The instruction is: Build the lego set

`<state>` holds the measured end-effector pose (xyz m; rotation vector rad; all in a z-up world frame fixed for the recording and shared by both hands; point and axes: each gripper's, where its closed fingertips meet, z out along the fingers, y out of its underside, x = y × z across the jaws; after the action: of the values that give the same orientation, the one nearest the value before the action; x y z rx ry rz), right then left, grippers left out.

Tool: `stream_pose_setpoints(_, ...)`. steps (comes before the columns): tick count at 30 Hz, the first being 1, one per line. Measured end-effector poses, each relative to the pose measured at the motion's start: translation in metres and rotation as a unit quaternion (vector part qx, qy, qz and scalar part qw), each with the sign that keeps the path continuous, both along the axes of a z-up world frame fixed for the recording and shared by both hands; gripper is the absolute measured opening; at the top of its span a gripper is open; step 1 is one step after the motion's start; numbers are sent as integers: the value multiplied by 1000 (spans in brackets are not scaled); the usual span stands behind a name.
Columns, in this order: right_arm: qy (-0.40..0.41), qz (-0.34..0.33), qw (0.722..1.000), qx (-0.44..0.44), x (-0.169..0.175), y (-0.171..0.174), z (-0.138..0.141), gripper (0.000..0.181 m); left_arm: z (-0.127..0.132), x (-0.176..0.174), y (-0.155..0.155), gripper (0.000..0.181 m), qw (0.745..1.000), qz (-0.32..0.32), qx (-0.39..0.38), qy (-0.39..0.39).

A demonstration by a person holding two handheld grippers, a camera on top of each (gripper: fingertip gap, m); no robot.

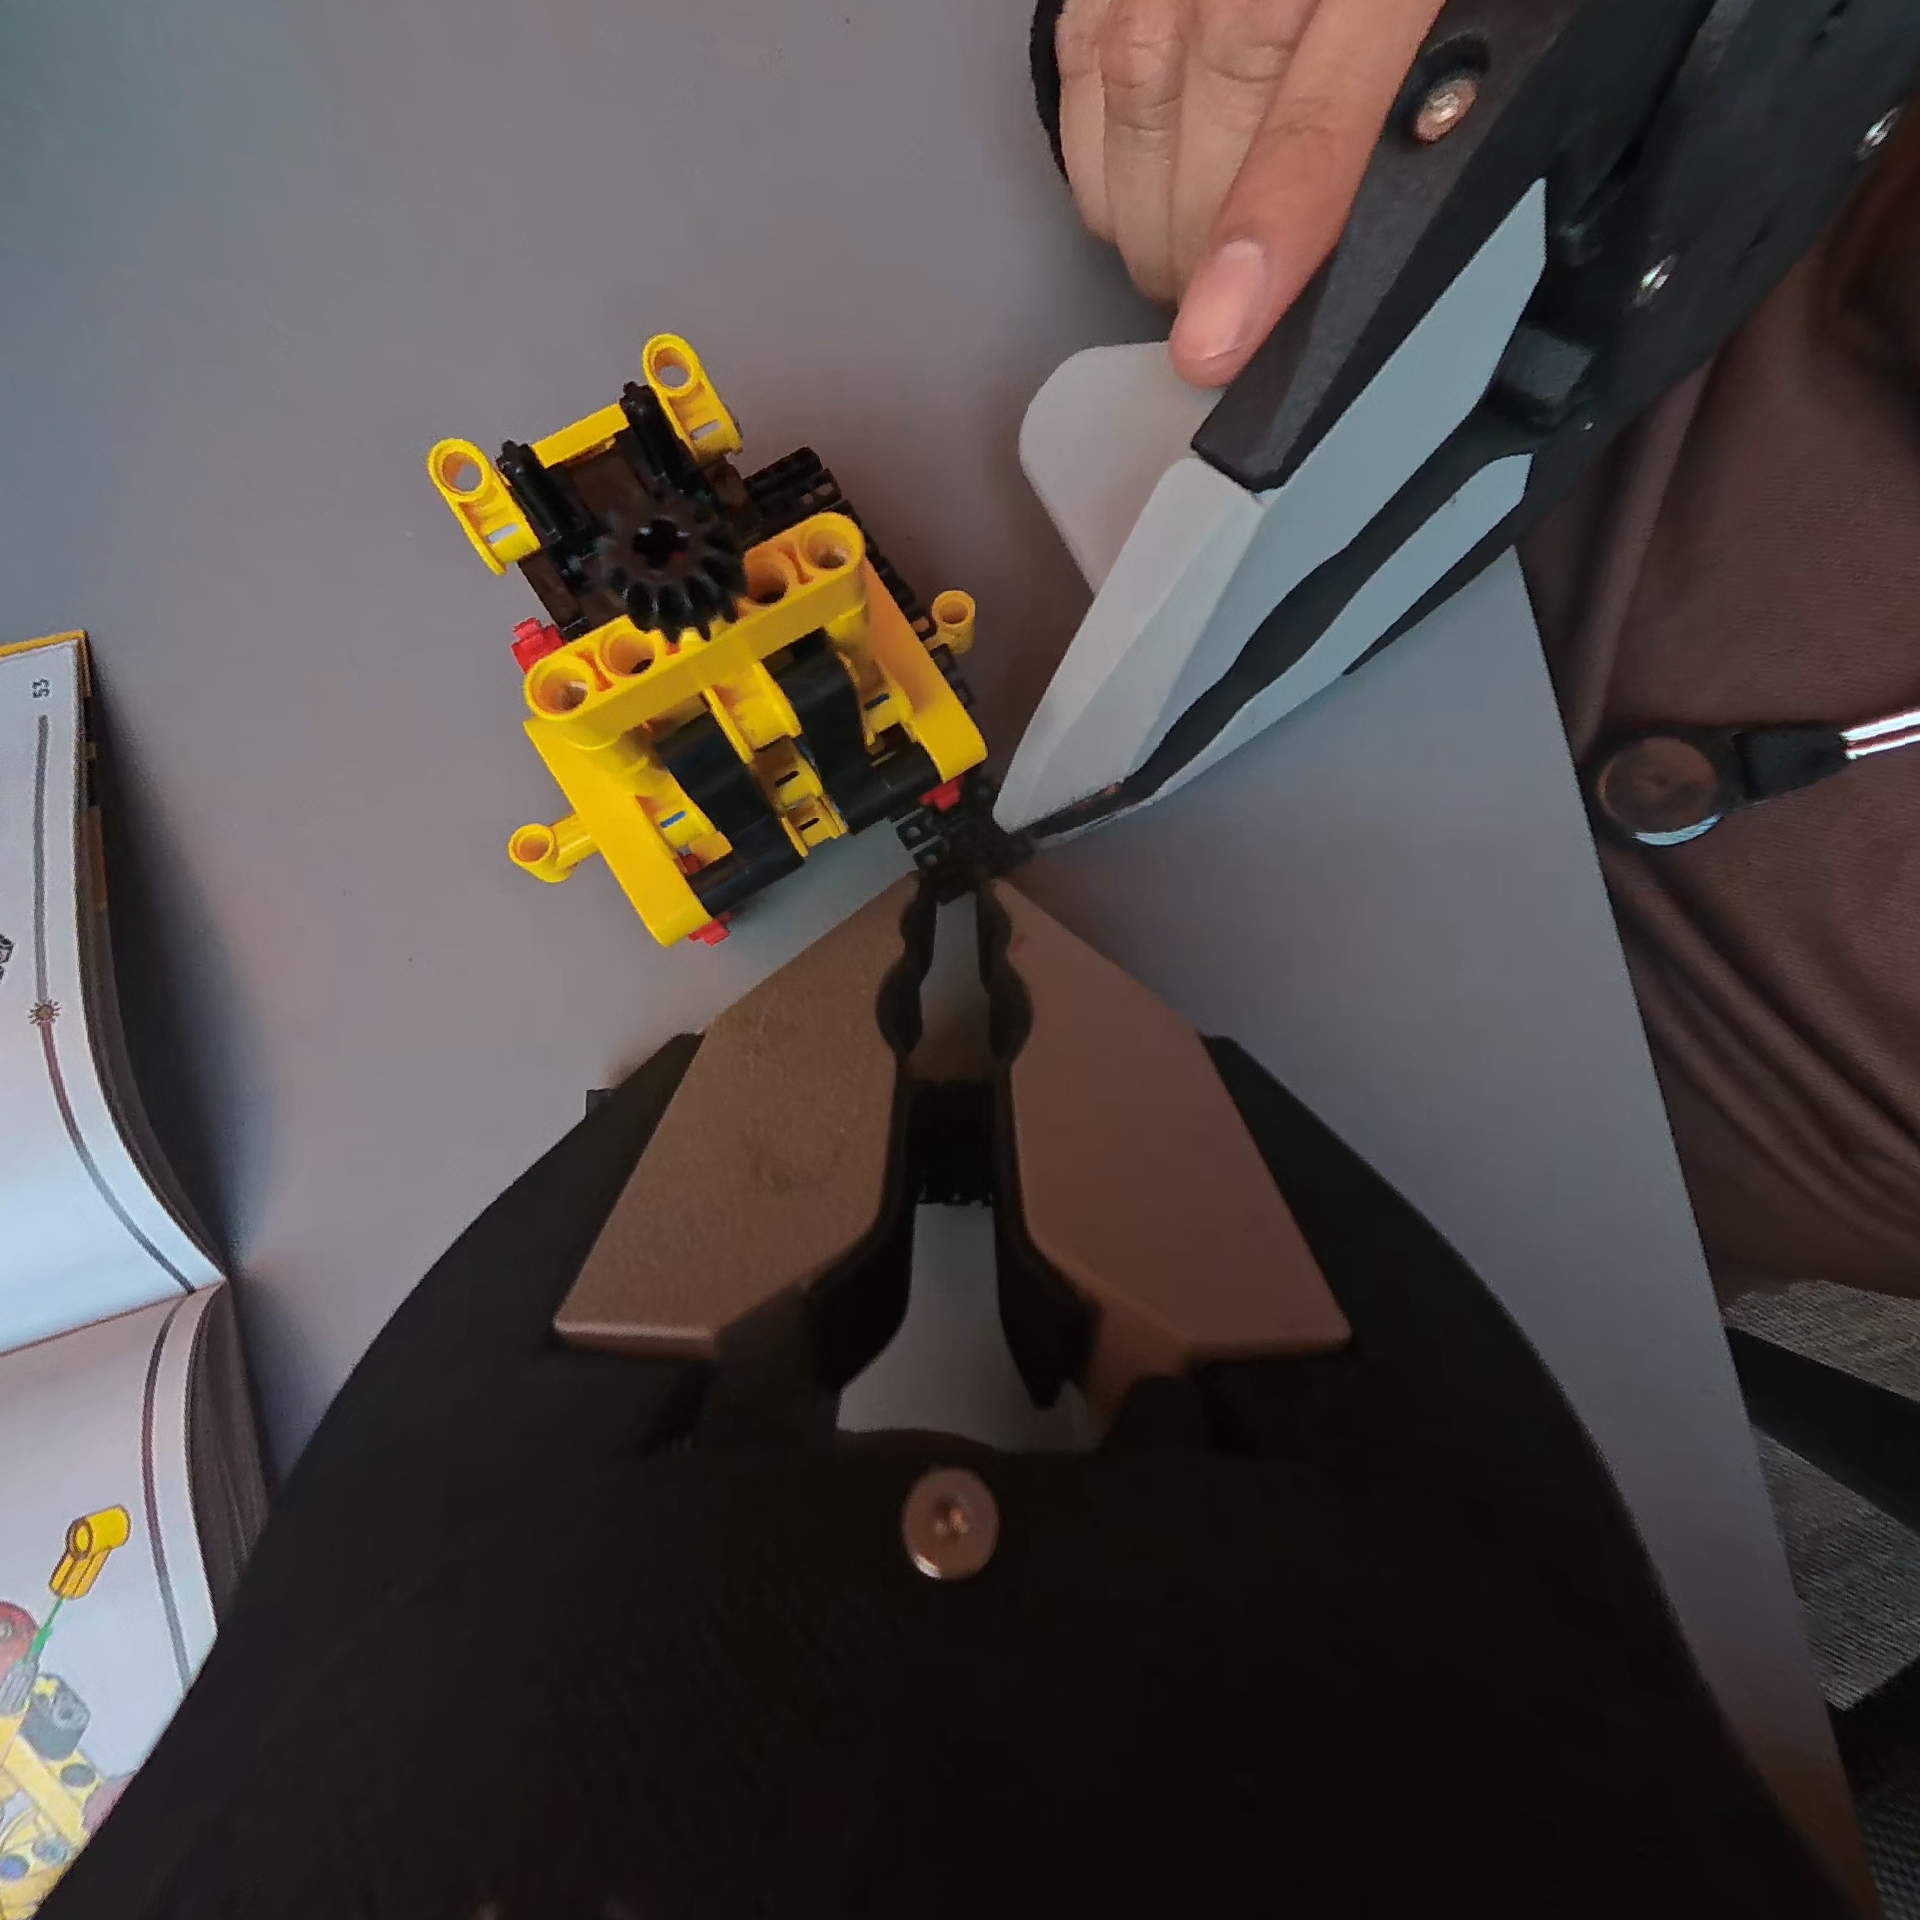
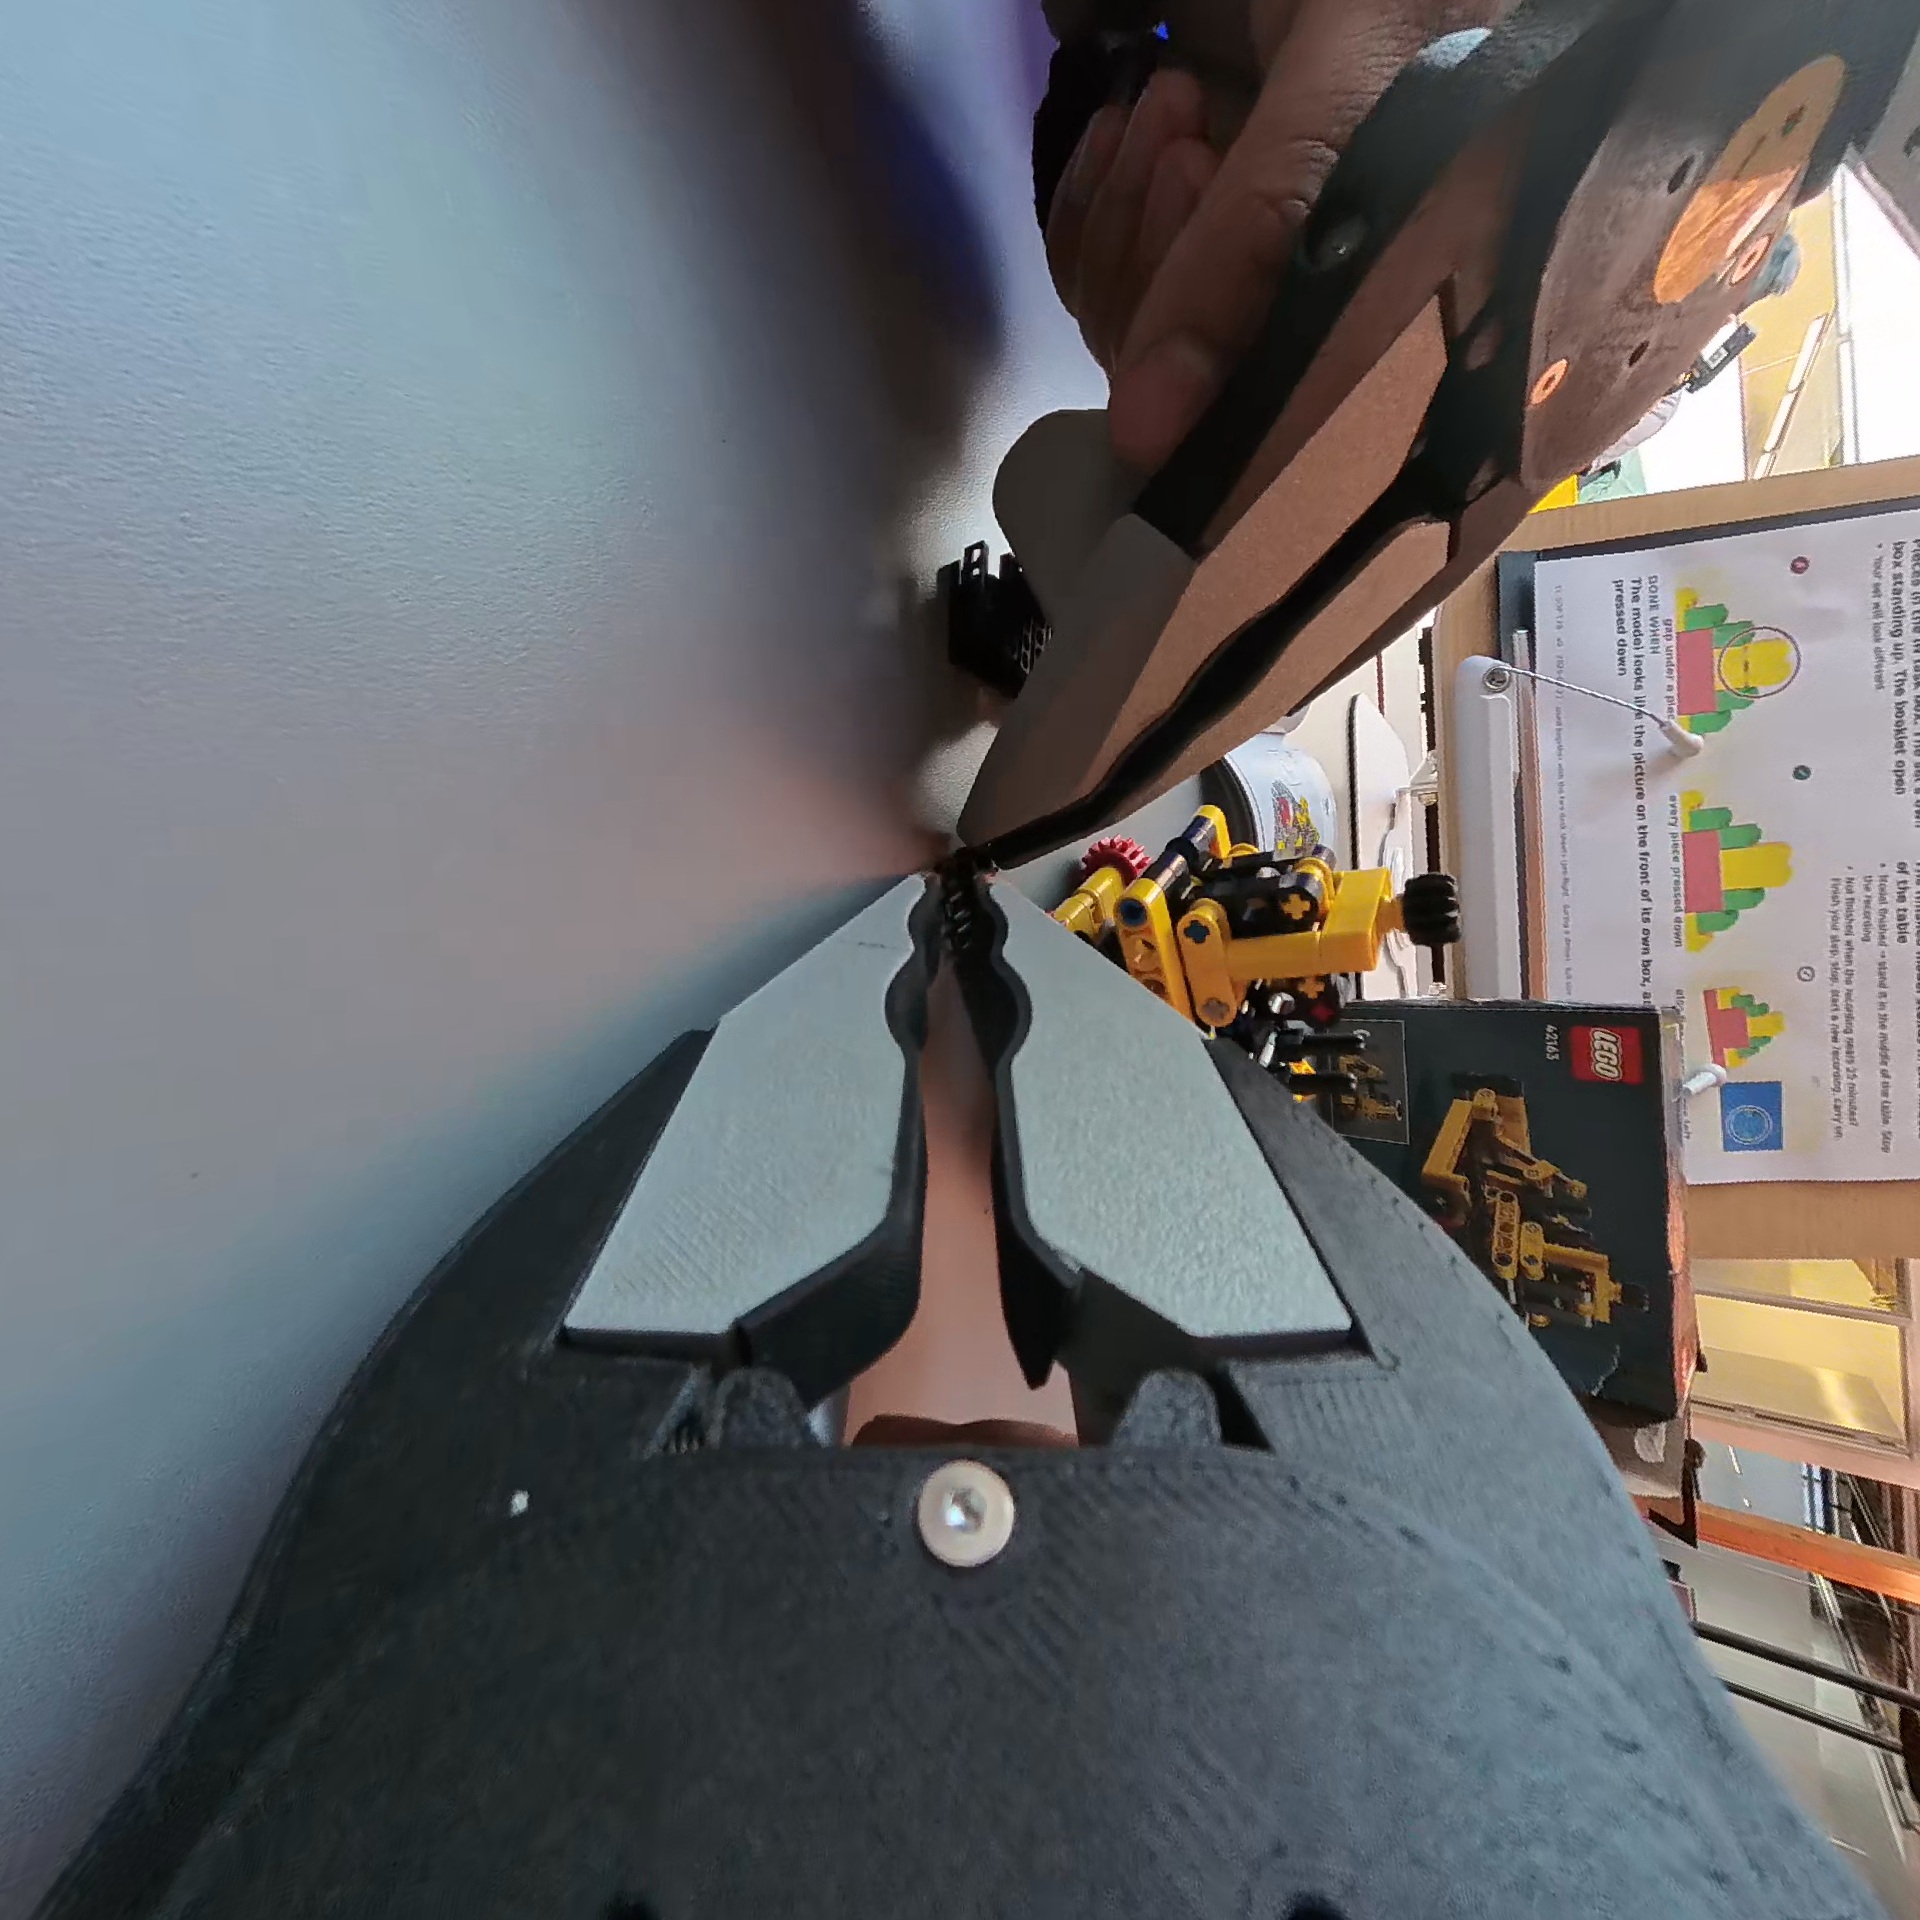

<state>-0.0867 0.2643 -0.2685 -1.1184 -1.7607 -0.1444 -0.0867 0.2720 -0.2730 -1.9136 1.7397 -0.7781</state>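
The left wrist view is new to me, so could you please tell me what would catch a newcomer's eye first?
The yellow and black model stands out on the grey table, with a black gear on top. Just beside it, the left gripper and the right gripper meet tip to tip, both pinching a small black track piece. An open instruction booklet lies at the left edge.

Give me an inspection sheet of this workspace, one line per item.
Surface: grey table, matte.
Job's things: yellow and black model on the table; small black track piece pinched from both sides; open instruction booklet at the table edge; set box standing behind.
Clutter: nothing seen.
Grippers: left hand-held gripper and right hand-held gripper both shut on the track piece.
Cables: nothing seen.
Surroundings: printed sheet on a board; a person's hand.
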Motion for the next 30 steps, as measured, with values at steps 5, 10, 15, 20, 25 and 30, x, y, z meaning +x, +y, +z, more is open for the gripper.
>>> stream_pose_setpoints(5, 1, 0, 1000, -1, 0, 0, 0, 3, 0, 0, 0, 4, 1000, 4, -17, 2)
stream_pose_setpoints(10, 1, 0, 1000, -2, -1, 0, -1, 2, 0, 0, 0, 4, 999, 10, -33, 0)
stream_pose_setpoints(15, -2, -1, 1000, 3, -2, 0, -1, 0, 1, 0, 1, 4, 999, 14, -44, -1)
stream_pose_setpoints(20, -6, -1, 1000, 14, -2, 0, -2, 0, 1, 0, 1, 4, 999, 17, -49, -2)
stream_pose_setpoints(25, -11, 0, 1000, 27, -2, 0, -2, 0, 1, 0, 1, 4, 998, 21, -55, -2)
stream_pose_setpoints(30, -7, -2, 1000, 25, -2, 1, -1, 1, 1, 0, 1, 4, 998, 21, -57, 0)
